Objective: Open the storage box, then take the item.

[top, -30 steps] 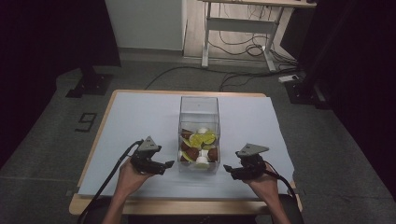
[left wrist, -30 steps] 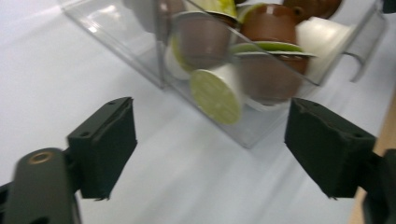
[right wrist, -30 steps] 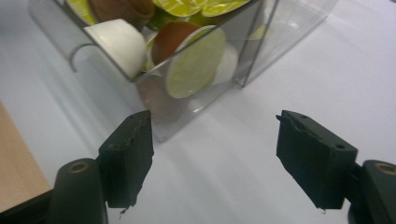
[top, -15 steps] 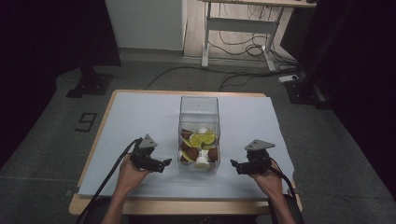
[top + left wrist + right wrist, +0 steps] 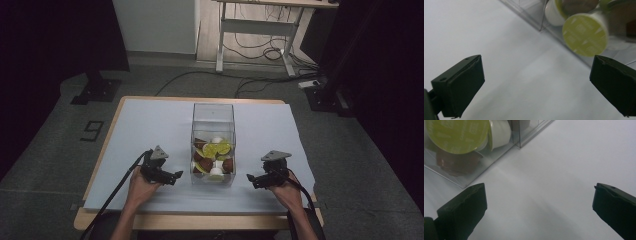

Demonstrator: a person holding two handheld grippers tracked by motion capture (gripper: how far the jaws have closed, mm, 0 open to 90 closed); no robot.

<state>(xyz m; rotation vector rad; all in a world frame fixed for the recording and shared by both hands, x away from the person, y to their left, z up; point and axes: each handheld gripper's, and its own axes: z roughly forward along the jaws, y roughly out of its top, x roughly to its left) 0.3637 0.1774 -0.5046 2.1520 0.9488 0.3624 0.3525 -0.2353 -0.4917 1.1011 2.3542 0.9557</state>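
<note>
Capsule box [image 5: 213,145], btwn both grippers' open jaws, untouched

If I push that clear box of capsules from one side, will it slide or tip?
The clear box is tall and narrow, so a high push may tip it. Its capsules lie at the bottom, so a low push probably slides it on the smooth white table cover. Its walls look thin, perhaps flexing under pressure.
</note>
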